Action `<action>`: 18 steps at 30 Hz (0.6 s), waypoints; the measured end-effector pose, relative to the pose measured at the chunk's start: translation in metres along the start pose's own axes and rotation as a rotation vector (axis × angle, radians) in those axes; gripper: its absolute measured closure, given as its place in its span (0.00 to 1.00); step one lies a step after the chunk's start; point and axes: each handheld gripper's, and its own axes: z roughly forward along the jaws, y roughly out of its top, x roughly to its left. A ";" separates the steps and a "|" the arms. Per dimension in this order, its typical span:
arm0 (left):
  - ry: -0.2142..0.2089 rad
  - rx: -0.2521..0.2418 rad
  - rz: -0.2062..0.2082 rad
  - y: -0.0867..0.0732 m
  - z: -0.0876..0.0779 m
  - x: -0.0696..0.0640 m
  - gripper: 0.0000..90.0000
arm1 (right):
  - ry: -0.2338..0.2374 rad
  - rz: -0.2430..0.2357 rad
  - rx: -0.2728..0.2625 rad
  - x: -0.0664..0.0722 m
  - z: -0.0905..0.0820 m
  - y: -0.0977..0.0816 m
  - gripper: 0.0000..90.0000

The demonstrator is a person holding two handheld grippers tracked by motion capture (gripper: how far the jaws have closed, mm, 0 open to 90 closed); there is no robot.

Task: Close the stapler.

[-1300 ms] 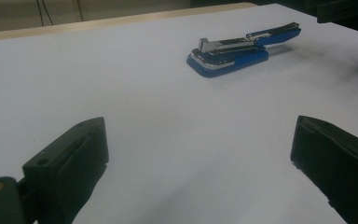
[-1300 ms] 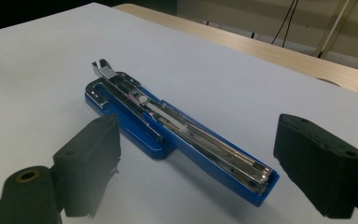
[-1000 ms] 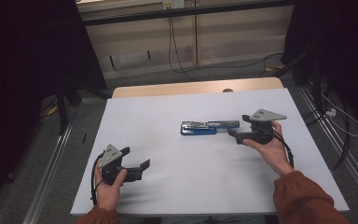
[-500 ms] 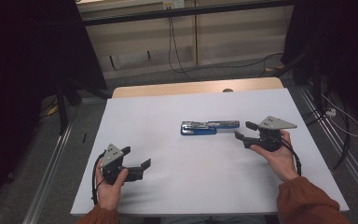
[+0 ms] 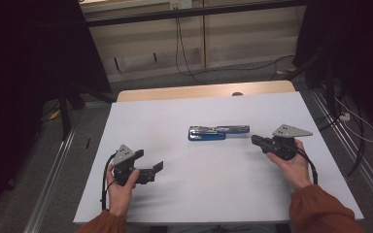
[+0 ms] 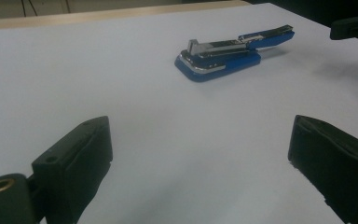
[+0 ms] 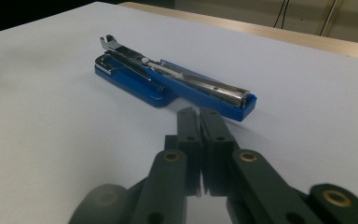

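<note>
At the middle of the white table [image 5: 175, 204] lies a blue stapler [image 5: 213, 132], swung open so that its chromed magazine arm runs out flat beyond the blue base, toward the person's right. Judged from its build, it is a rigid, moderately heavy item of metal and hard plastic; the chrome will be slippery under the pads, and the hinge makes it liable to fold or swing if lifted by one half alone. The soundest hold appears to be across the blue base [image 7: 135, 86] by its long sides, or across the blue end of the extended arm [image 7: 235, 105]. The right gripper [image 7: 199, 112] sits with its tips just short of that end, not touching it; its jaws have just been closing and now stand pressed together with nothing between them (it must reopen before any grasp). The left gripper [image 5: 156, 168] rests near the table's front left, well apart from the stapler, jaws spread wide and empty. Nothing stands between either gripper and the stapler. A wooden edge [image 5: 199, 91] borders the far side, and cables [image 5: 349, 121] trail on the floor beyond.
</note>
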 end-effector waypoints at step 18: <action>-0.098 0.050 0.043 0.025 0.053 -0.027 0.14 | 0.008 -0.040 0.021 0.003 0.006 -0.001 1.00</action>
